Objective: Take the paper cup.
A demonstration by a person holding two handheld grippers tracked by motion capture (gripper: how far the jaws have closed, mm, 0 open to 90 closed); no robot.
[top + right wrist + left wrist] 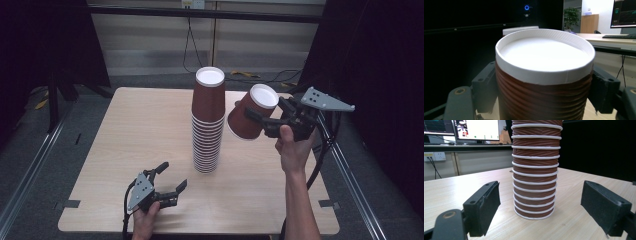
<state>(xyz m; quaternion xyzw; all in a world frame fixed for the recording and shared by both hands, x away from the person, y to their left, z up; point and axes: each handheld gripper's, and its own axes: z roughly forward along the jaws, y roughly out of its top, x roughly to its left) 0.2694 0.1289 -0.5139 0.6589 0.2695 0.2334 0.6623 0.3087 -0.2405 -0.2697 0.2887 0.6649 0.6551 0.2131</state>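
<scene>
Gripping an upturned ribbed brown paper cup [541, 52], my right claw [544, 82] should squeeze gently and level it beside the tall matching stack [208, 120]; my left claw [173, 175] gapes empty.

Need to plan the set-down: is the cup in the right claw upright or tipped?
Tipped: the cup, upside down, leans toward the stack, clamped in the right claw.

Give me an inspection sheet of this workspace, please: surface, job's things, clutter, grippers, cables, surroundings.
Surface: wooden table, light, flat.
Job's things: stack of brown paper cups, upside down, mid-table; single cup tilted in the air to the right of it, apart.
Clutter: nothing seen.
Grippers: left gripper open, low near the front edge, facing the stack; right gripper shut on the single cup.
Cables: black cable hanging from the right gripper.
Surroundings: dark curtains; monitors.
</scene>
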